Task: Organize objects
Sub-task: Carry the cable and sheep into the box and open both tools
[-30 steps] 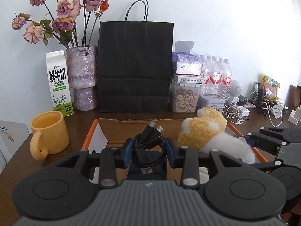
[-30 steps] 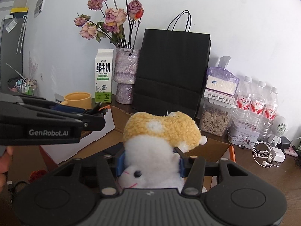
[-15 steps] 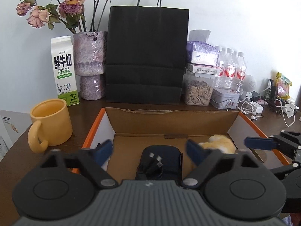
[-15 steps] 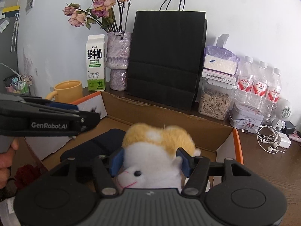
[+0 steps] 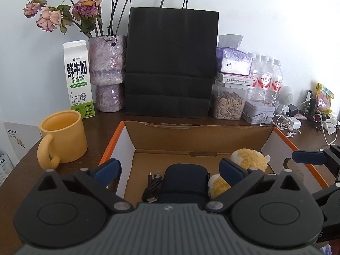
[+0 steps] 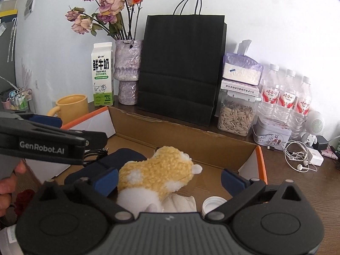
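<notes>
With both items lying in the cardboard box (image 5: pixel 127 148), the plush toy (image 6: pixel 157 174) beside the dark pouch (image 5: pixel 184 182) and cable (image 5: pixel 152 186), left gripper (image 5: pixel 170 169) stands empty and wide; right gripper (image 6: pixel 170 179) is opening, pads off the toy (yellow mug (image 5: pixel 63 136) remains outside).

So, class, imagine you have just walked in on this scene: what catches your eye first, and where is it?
Probably the fluffy yellow-and-white plush toy, lying in the open cardboard box beside a dark blue pouch and a black cable. Behind the box, a tall black paper bag stands against the wall, with a vase of dried roses to its left. A yellow mug sits left of the box.
</notes>
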The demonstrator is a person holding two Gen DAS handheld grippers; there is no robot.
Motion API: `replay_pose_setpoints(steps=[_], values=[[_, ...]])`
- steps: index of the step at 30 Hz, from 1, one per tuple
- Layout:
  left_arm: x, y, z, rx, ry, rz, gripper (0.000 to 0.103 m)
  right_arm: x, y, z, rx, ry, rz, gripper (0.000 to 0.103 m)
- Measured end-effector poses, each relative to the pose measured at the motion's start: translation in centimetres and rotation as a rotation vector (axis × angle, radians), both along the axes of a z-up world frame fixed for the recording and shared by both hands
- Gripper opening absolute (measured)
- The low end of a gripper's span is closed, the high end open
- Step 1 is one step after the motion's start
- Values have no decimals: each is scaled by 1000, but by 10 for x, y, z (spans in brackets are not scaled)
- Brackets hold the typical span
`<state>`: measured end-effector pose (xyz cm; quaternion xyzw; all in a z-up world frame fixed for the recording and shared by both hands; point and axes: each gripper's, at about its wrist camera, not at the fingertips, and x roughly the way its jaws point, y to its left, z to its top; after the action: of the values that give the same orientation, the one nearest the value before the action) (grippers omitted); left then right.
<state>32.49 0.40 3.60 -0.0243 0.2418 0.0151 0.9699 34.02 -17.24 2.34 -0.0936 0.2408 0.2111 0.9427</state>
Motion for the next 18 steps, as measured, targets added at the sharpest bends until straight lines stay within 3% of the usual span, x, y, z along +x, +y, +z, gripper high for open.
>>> replay_pose_setpoints(steps=[18], values=[[-56, -9, 21, 18, -36, -11, 103, -51, -11, 25, 6, -44, -10, 103]])
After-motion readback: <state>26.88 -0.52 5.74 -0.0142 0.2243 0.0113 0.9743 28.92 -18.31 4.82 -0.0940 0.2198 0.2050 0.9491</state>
